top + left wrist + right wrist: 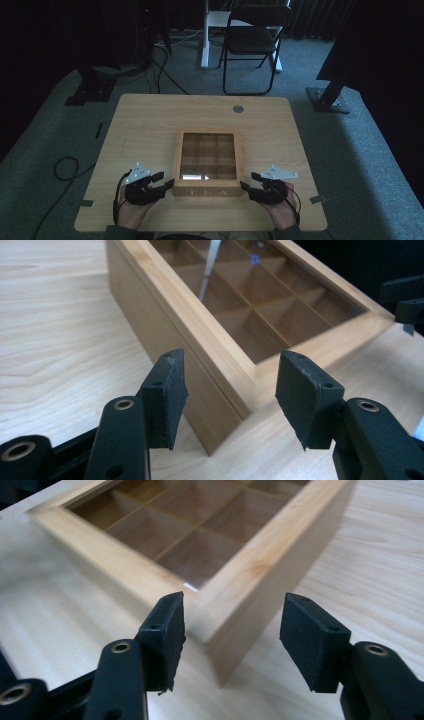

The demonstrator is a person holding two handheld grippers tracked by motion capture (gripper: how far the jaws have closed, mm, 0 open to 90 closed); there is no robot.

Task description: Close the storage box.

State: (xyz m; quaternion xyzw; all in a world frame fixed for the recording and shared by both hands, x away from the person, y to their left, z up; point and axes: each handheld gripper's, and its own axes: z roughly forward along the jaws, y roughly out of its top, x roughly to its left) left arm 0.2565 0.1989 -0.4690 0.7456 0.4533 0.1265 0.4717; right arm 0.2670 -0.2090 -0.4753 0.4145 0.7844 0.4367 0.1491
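Tea box (207, 162), a light wooden case with a clear window lid and the word TEA on its near face, sits closed on the tabletop (140, 120), near the middle and toward the person's edge. Through the lid a grid of small compartments shows, dark and hard to read from the high view; in both gripper views the dividers appear plainly and the cells near the box's front corners look bare. A bright streak of reflected light lies on the lid close to the box's near rim. At the box's near left corner stands the left tool (161, 182), held in the person's left hand (131, 210); its jaws are spread apart, and in the left gripper view (227, 390) that corner of the box rises between them without touching either pad. At the box's near right corner stands the right tool (248, 181), held in the right hand (281, 206), jaws likewise spread, and in the right gripper view (230, 632) the corner sits in the gap, clear of both pads. Beyond the box, near the far edge, a small round grey cap (238, 108) is set in the wood. Farther behind the box, on the carpeted floor, stands a black folding chair (252, 40).
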